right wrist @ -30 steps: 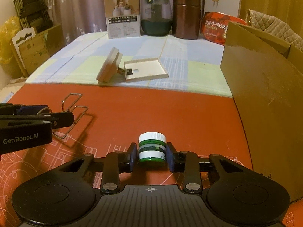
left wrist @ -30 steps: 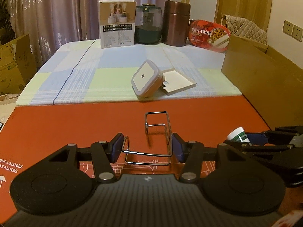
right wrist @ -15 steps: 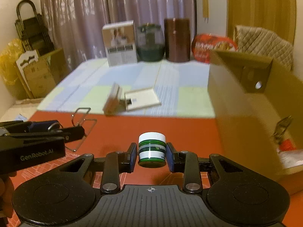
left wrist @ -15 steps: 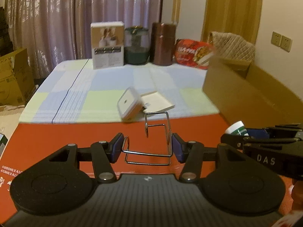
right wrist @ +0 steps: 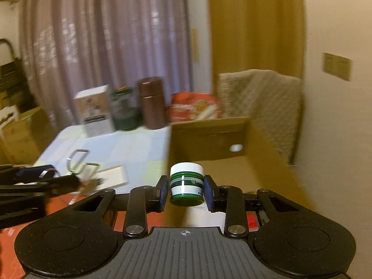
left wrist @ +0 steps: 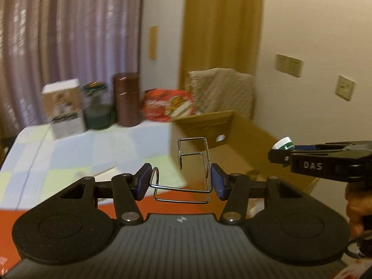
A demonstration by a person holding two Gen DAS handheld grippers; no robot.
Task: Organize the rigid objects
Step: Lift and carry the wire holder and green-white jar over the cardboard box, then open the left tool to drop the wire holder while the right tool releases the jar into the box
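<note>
Your left gripper (left wrist: pixel 181 183) is clamped on a bent silver wire rack (left wrist: pixel 186 171), its blue pads pressing the wire's two sides, and the rack hangs in the air in front of the near wall of the open brown cardboard box (left wrist: pixel 234 137). Your right gripper (right wrist: pixel 185 191) is closed tight on a small green jar with a white lid (right wrist: pixel 186 183), held upright over the box's near edge. In the left wrist view the right gripper shows at the right side, over the box, with the jar's lid at its tip; part of your hand is visible under it.

The box's mouth is open, and the flap on its far wall, with a round hole, stands up. Only a few small things, too blurred to name, lie on its floor. The quilted beige cushion (right wrist: pixel 260 97) rises just behind the box against the cream wall.

Left of the box lies the checked pale cloth (left wrist: pixel 76 148), with a flat white tray (right wrist: pixel 111 176) on it. Beyond the box's far left corner stand a red food packet (left wrist: pixel 168 104), a brown cylindrical canister (left wrist: pixel 126 98), a dark green glass jar (left wrist: pixel 96 109) and a white printed carton (left wrist: pixel 62 108), well apart from both grippers. The view is blurred.
</note>
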